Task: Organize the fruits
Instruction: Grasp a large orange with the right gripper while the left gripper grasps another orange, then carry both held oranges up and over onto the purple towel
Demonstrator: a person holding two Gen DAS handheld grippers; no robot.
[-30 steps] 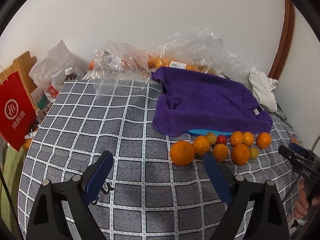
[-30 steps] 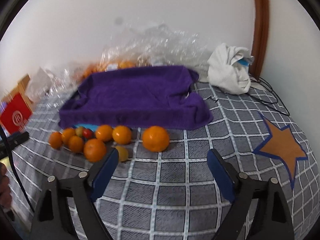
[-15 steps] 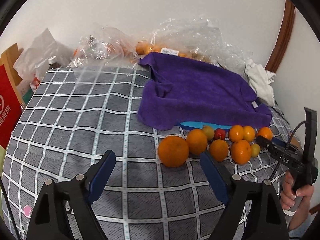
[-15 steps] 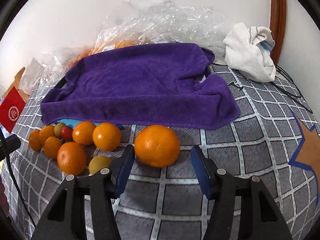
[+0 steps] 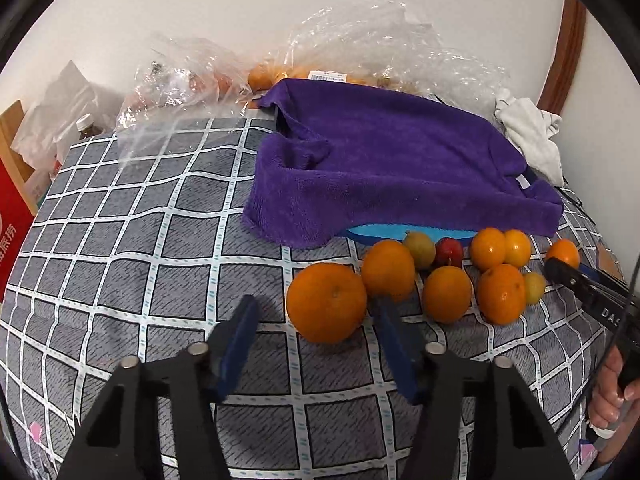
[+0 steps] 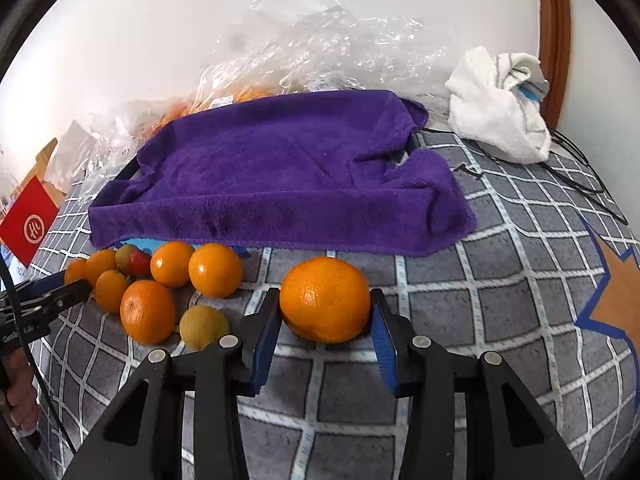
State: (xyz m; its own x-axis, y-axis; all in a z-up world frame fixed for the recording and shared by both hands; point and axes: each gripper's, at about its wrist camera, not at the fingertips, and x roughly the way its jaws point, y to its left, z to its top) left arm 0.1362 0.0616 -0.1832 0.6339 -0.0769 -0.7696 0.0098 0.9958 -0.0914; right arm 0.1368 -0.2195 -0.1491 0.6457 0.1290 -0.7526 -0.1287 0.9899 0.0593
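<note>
A large orange (image 6: pixel 325 299) lies on the grey checked cloth in front of a purple towel (image 6: pixel 280 172). My right gripper (image 6: pixel 325 320) has its blue pads on both sides of it, touching or nearly so. To its left lies a cluster of smaller oranges (image 6: pixel 215 269), a yellow-green fruit (image 6: pixel 203 326) and a small red fruit (image 6: pixel 140 263). In the left wrist view a large orange (image 5: pixel 326 301) sits just ahead of my open, empty left gripper (image 5: pixel 316 330), with smaller oranges (image 5: pixel 447 294) to its right.
Clear plastic bags with more oranges (image 5: pixel 260 76) lie against the back wall. A white cloth (image 6: pixel 500 108) sits at the back right. A red paper bag (image 5: pixel 12 220) stands at the left edge. A blue mat edge (image 5: pixel 380 234) shows under the towel.
Both grippers moved forward toward the fruit. The right jaws narrowed around the large orange. The left jaws also narrowed as they neared the orange in front of them.
</note>
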